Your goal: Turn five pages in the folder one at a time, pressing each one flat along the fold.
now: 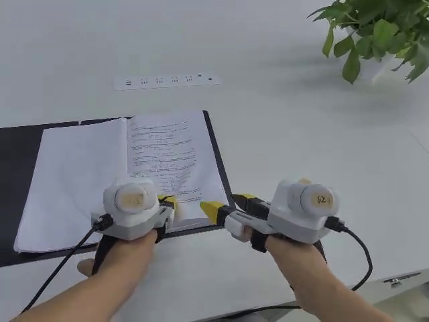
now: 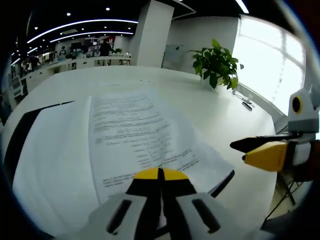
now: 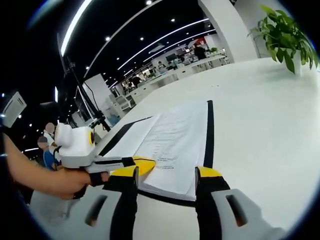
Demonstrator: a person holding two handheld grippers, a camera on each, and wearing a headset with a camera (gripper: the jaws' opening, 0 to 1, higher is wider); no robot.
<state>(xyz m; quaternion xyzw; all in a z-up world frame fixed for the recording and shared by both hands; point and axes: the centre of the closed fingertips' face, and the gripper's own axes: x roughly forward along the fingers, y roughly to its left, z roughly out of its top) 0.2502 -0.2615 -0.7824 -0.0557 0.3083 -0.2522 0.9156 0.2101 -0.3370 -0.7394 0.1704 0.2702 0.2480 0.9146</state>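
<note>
The white counter (image 1: 288, 134) is smooth and matte. An open black folder (image 1: 17, 174) lies flat on its near left part, with white pages (image 1: 80, 174) facing up and print on the right one. Beyond the folder, well apart from it, a white power strip (image 1: 167, 81) lies flat. A leafy green plant (image 1: 375, 30) stands at the far right. In the left gripper view, a small dark object (image 2: 246, 104) lies near the plant, too small to identify.

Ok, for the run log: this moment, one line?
folder open | left tool shut at printed page | right tool open by corner
</note>
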